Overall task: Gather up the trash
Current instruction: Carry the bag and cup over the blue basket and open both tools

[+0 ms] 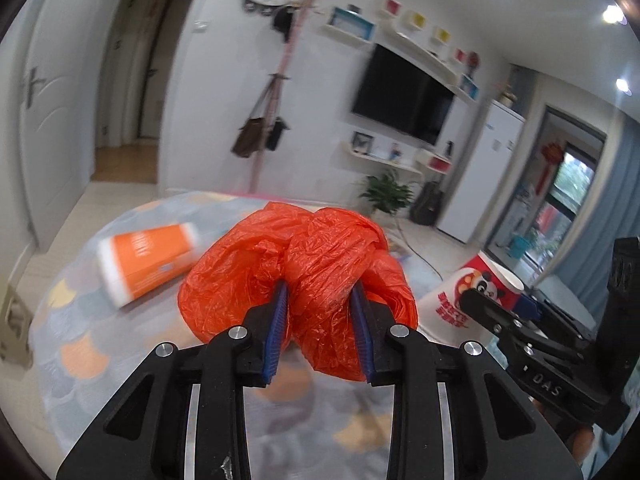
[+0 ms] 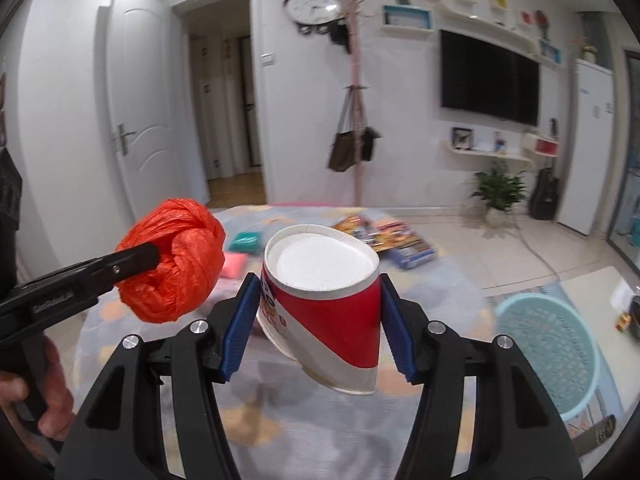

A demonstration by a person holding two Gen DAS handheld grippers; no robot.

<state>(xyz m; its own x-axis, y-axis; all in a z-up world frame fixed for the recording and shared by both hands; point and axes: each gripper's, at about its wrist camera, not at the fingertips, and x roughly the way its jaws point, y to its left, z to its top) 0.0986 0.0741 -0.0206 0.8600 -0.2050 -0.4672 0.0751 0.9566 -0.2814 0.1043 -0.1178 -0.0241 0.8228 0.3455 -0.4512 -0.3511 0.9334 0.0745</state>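
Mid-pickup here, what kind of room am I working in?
Most likely a home living room: a wall-mounted TV with small display shelves around it, a coat rack hung with bags under a wall clock, and a potted plant on the tiled floor. A guitar and white fridge stand nearby.

Ahead of me a black TV [image 2: 490,80] hangs on the white wall, below shelves [image 2: 486,18] of small coloured boxes. A round clock [image 2: 313,0] hangs above a pink coat stand [image 2: 356,120] with bags. A potted plant [image 2: 498,192] and guitar [image 2: 545,192] stand on the floor.
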